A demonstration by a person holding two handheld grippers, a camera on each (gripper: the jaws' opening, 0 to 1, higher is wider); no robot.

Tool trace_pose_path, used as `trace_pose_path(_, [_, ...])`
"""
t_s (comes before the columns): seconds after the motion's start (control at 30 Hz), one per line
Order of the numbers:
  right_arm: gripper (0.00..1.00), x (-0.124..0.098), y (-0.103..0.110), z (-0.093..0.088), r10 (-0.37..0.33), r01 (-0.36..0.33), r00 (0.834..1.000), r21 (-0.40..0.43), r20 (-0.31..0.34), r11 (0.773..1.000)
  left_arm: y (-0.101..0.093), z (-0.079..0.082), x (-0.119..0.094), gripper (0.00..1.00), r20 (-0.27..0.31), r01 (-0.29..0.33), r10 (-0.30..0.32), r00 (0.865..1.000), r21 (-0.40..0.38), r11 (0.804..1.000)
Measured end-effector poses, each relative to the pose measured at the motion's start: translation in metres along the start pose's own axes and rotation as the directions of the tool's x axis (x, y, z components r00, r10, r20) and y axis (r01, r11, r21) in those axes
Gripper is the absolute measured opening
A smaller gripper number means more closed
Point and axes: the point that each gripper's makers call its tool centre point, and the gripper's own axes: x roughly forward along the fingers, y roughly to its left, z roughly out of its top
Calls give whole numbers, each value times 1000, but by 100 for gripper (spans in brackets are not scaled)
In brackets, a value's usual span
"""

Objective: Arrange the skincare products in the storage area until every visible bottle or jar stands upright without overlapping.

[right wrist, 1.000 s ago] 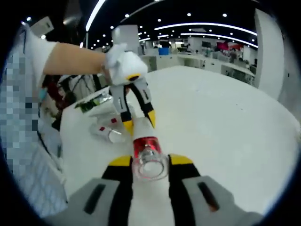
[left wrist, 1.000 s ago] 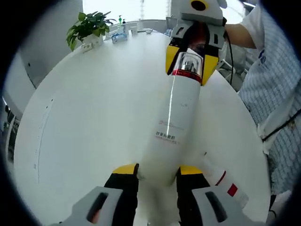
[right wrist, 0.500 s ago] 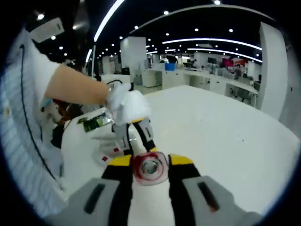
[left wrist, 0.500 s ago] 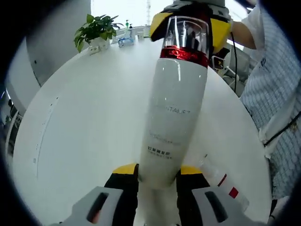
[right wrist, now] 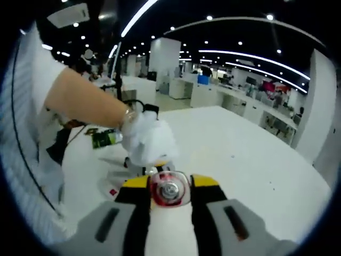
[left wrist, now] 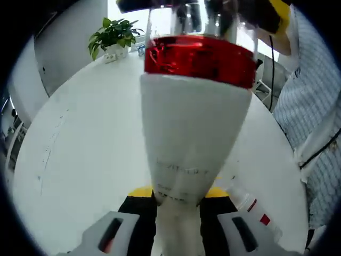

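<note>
We see a tall white bottle [left wrist: 189, 133] with a red collar and clear cap held at both ends. Left gripper [left wrist: 178, 200]: jaws pinching the bottle's base, yellow tips tight on either side. Right gripper [right wrist: 169, 186]: jaws pinching the cap end, the red collar and clear cap sitting between the yellow tips.

In the left gripper view the bottle rises from the jaws toward the camera top, cap end looming large and near. The right gripper [left wrist: 256, 13] grips that far end, mostly hidden behind the cap.

A second bottle [left wrist: 253, 208], white with red marks, lies on its side on the bench [left wrist: 90, 138], just right of the left jaws. In the right gripper view it shows left of the jaws [right wrist: 114, 188].

A potted plant [left wrist: 113, 36] stands at the far edge of the bench, small items beside it, too small to tell.

The person's gloved hand [right wrist: 149, 141] sits just beyond the cap in the right gripper view, holding the left gripper.
</note>
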Motion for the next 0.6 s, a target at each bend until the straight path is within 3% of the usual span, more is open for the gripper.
trace_pose_path(0.4, [27,11,5,8,11,-11,1000,-48,1,999,0,1,0,30,47,-11,12,999,-27,1000])
trace_pose_path(0.6, [27,15,7,11,21,-19,1000,-62,17,998,-1,1,1,31,109,-33,40,993,-68,997])
